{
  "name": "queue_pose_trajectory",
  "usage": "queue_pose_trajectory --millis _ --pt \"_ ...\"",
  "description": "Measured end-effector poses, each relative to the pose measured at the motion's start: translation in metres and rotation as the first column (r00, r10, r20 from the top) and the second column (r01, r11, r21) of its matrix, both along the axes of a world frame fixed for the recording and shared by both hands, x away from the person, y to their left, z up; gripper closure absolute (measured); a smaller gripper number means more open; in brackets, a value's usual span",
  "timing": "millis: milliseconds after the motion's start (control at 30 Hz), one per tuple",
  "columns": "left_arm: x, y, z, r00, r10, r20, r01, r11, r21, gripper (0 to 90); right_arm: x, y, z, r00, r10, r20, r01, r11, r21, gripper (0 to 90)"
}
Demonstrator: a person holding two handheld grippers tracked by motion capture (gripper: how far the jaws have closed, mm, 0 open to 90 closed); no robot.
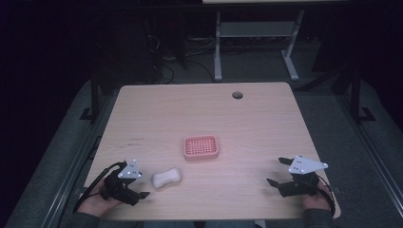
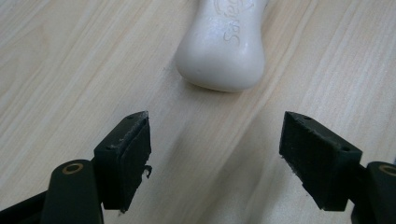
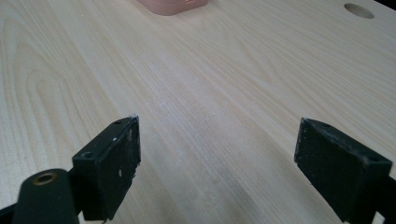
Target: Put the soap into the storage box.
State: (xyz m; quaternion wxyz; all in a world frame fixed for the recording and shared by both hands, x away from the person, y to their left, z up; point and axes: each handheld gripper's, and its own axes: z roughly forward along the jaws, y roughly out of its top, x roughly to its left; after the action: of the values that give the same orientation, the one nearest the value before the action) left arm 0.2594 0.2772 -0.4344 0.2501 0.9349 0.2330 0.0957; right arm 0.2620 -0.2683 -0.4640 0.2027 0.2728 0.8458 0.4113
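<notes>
A white bar of soap (image 1: 167, 177) lies on the wooden table (image 1: 256, 123) near its front left. A pink slotted soap dish (image 1: 201, 147) stands empty behind it, toward the middle. My left gripper (image 1: 141, 185) is open just left of the soap. In the left gripper view the soap (image 2: 223, 46) lies ahead of the open left gripper (image 2: 215, 140), untouched, with embossed lettering on top. My right gripper (image 1: 277, 171) is open at the front right, over bare wood. The right gripper view shows the spread jaws of the right gripper (image 3: 217, 144) and an edge of the dish (image 3: 173, 5) far ahead.
A round cable hole (image 1: 237, 95) sits near the table's far edge, and the same hole (image 3: 358, 10) appears in the right gripper view. A desk frame with white legs (image 1: 217, 47) stands on the floor beyond. A hand holds each gripper at the front edge.
</notes>
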Motion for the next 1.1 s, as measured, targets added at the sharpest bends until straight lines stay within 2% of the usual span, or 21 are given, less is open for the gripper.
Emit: queue_pose_trajectory --millis 67,133,333,767,1100 --pt "0.001 -0.002 0.001 1.0 0.0 -0.002 0.0 1.0 -0.003 24.6 0.0 0.0 0.0 1.0 0.002 -0.002 -0.003 1.0 -0.001 13.7" --pt "0.003 -0.004 0.002 0.9997 -0.014 -0.02 0.013 0.9997 -0.018 26.8 0.0 0.0 0.0 1.0 0.001 -0.001 -0.001 1.0 -0.001 13.7" --pt "0.007 -0.014 0.007 0.9995 -0.03 0.003 0.03 0.9994 -0.015 26.2 0.0 0.0 0.0 1.0 0.004 -0.003 -0.004 1.0 -0.001 13.7" --pt "0.013 -0.025 0.011 0.9985 -0.054 0.002 0.054 0.9981 -0.028 25.3 0.0 0.001 0.0 1.0 0.004 -0.008 -0.004 1.0 -0.004 13.7" --pt "0.019 -0.036 0.01 0.9973 -0.073 -0.005 0.073 0.9972 -0.014 24.6 0.0 0.001 0.0 1.0 0.003 -0.008 -0.004 1.0 -0.003 13.7"
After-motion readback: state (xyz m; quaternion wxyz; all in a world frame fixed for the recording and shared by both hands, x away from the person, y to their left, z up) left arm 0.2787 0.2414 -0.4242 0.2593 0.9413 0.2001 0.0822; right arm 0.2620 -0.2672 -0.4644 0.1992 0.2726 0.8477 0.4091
